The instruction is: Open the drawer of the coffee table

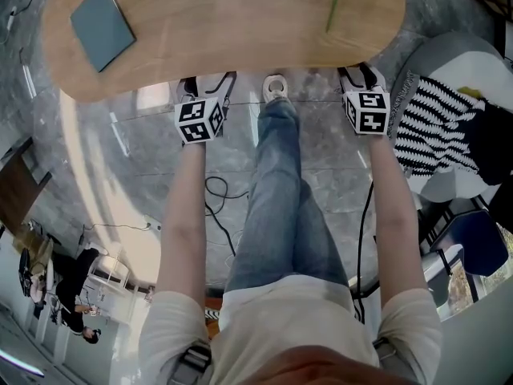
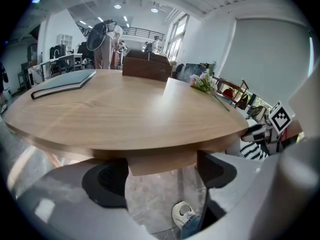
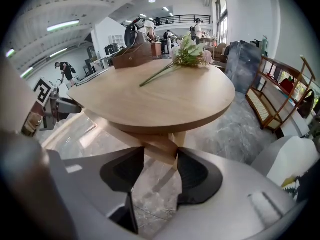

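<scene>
The oval wooden coffee table [image 1: 232, 30] fills the top of the head view. Both grippers reach under its near edge. In the left gripper view a short wooden panel [image 2: 162, 163], apparently the drawer front, hangs below the table top [image 2: 125, 119]. My left gripper [image 2: 162, 176] is open, and the panel sits just between its wide-spread black pads [image 2: 105, 184]. I cannot tell if the pads touch it. My right gripper [image 3: 161, 171] is open below the table's right end, with crossed wooden beams [image 3: 160, 146] of the underframe in front of its gap. From above, the left gripper [image 1: 210, 87] and right gripper [image 1: 361, 77] flank my shoe.
A teal book [image 1: 103, 26] lies on the table's left, and a flower stem [image 1: 337, 2] lies on its right. A wooden box [image 2: 146, 66] stands at the far side. My leg and shoe [image 1: 276, 87] are between the arms. A striped cloth [image 1: 437, 127] lies on a seat to the right. Cables [image 1: 216, 187] trail on the floor.
</scene>
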Demonstrator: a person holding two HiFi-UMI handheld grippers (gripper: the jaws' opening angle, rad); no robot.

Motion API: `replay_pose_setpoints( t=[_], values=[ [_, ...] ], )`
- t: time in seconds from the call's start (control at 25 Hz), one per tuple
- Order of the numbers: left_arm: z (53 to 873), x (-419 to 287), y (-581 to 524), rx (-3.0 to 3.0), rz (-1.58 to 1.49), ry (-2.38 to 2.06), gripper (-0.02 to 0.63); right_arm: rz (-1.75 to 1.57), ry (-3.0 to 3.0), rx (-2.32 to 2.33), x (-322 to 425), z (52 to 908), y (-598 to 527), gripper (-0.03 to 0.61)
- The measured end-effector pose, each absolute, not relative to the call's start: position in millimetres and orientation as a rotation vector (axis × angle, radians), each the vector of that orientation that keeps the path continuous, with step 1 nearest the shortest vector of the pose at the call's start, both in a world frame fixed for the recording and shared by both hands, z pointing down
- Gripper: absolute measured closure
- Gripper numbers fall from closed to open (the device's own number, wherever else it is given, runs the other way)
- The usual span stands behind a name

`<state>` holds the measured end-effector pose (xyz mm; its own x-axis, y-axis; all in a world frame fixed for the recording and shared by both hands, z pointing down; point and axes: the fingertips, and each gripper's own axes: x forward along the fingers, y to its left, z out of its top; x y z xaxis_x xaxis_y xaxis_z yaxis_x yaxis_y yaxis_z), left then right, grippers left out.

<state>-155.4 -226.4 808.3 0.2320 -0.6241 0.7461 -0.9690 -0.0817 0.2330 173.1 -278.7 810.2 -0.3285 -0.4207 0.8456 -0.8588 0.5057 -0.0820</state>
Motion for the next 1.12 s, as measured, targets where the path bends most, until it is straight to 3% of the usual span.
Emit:
replay_pose_setpoints(
  t=[1.12],
  values=[
    [809.8,-140.4,-147.6,1.722,0.627,-1.429,0.179,0.749,-1.832,1.079,188.2,812.1,-203.1,0.373]
  ],
)
